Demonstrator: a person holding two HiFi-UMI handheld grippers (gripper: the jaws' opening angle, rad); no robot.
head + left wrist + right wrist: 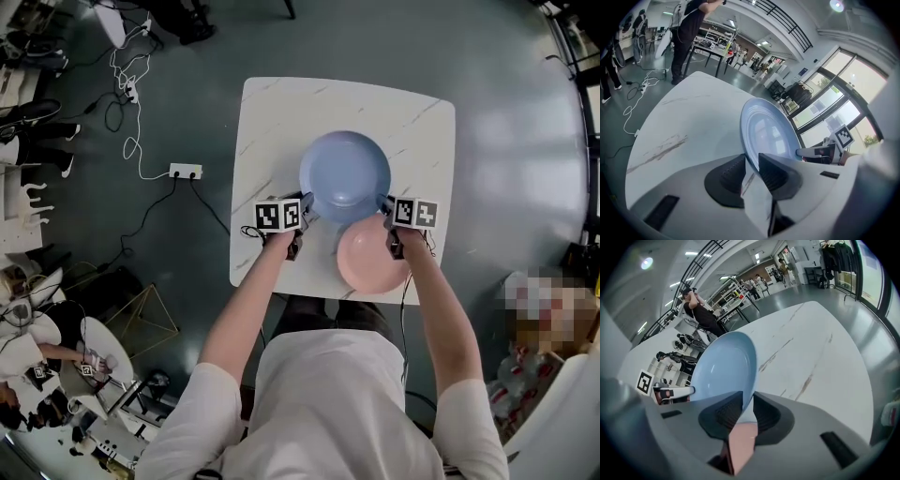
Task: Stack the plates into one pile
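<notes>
Carrying a pale blue plate (345, 175) between both tongs: the left tongs (302, 214) and right tongs (387, 212) each pinch an opposite rim, jaws partly closed on it. The plate seems raised off the white marbled surface (272, 122), its near rim overlapping a pink plate (370, 258) lying closer to the person. The next move, probably, is to centre it over the pink one and lower it level. Only the head view shows both plates whole; the gripper views confirm that each rim sits between ribbed pads (727, 414).

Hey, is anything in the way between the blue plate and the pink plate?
Nothing visible. The blue plate, held at its rim by the left hand-held gripper and the right hand-held gripper, is right beside the pink plate on the table.
</notes>
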